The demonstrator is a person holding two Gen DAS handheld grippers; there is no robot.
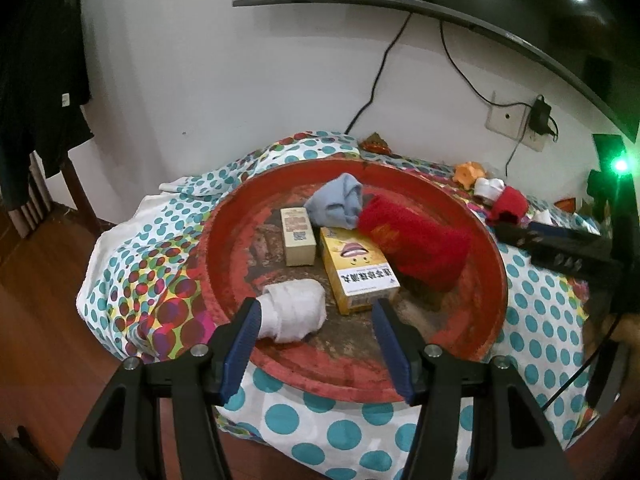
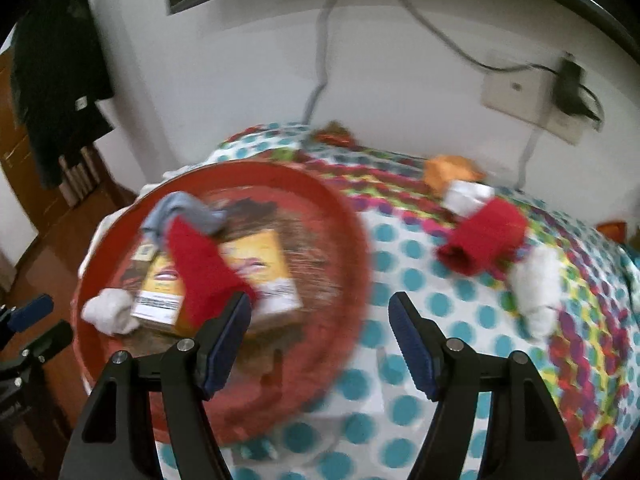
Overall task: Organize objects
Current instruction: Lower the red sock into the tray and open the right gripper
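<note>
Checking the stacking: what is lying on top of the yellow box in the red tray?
A red rolled cloth lies across the far end of the yellow box, hiding that part of its top. The near end is bare.

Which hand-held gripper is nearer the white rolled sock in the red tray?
Left. The left hand-held gripper hovers open right at the white rolled sock, which lies by its left finger. The right hand-held gripper is open over the tray's right rim, farther off.
</note>
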